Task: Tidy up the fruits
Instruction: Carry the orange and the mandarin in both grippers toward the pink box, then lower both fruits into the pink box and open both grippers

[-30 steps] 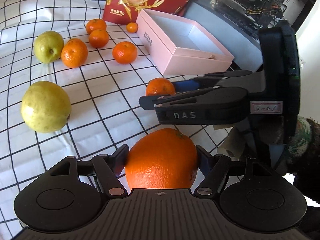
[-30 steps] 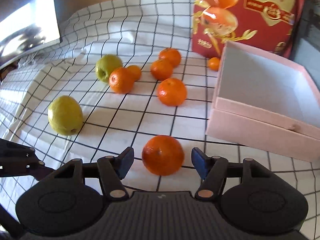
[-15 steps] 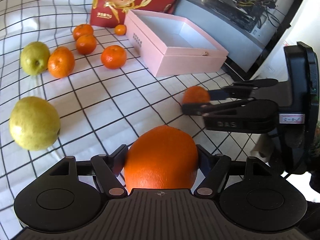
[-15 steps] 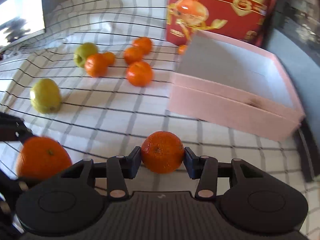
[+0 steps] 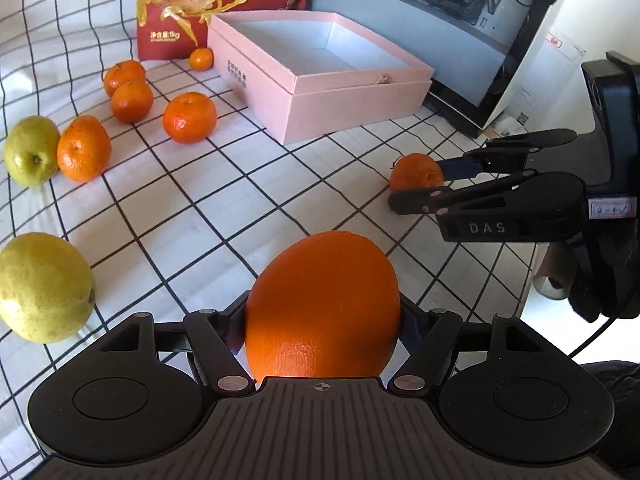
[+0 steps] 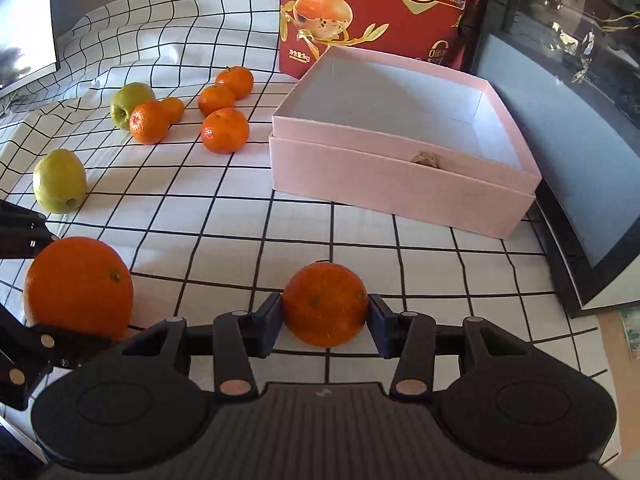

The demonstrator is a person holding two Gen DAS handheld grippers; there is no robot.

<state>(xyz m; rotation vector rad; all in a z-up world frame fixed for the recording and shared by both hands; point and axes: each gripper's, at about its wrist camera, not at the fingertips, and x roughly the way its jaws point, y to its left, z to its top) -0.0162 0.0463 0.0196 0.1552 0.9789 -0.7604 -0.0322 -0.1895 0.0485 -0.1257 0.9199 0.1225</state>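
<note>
My left gripper (image 5: 322, 320) is shut on a large orange (image 5: 322, 280), held above the checked cloth. In the right wrist view the same orange (image 6: 78, 286) shows at the lower left. My right gripper (image 6: 326, 316) is shut on a small mandarin (image 6: 325, 300), both pads pressing its sides. From the left wrist view, that gripper (image 5: 416, 184) and its mandarin (image 5: 416, 170) are at the right, in front of the box's near corner. The open pink box (image 6: 400, 188) stands ahead with nothing in it; its front wall (image 5: 360, 108) faces both grippers.
Several loose mandarins (image 6: 224, 130) and two yellow-green fruits (image 6: 60, 186) (image 6: 130, 102) lie on the cloth left of the box. A red bag (image 6: 360, 12) stands behind it. A dark monitor (image 6: 580, 120) leans along the right side. The table edge (image 6: 612, 340) is at lower right.
My right gripper closed on the mandarin and carried it rightward, off the cloth. The left gripper rolled and shifted a little with the large orange still in it.
</note>
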